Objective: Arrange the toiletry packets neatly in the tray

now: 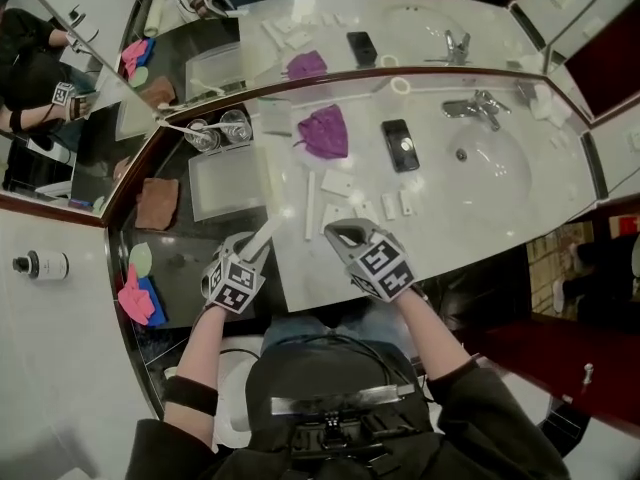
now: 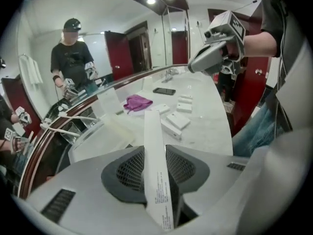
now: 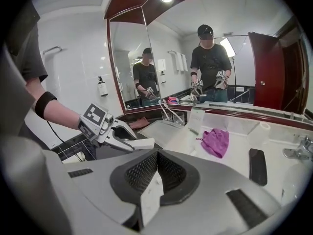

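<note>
Head view: long white cardboard packet [image 1: 268, 234] was clamped in left gripper [image 1: 255, 251], probably for the frosted tray [image 1: 225, 183] at eleven o'clock; small white packet [image 3: 150, 197] was pinched in right gripper [image 1: 342, 236].

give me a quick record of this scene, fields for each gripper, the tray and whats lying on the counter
left gripper: shut on long white packet
right gripper: shut on thin white packet
tray: at the counter's left end, ahead of the left gripper
loose packets: several white ones between tray and sink
other: purple cloth, black phone
</note>
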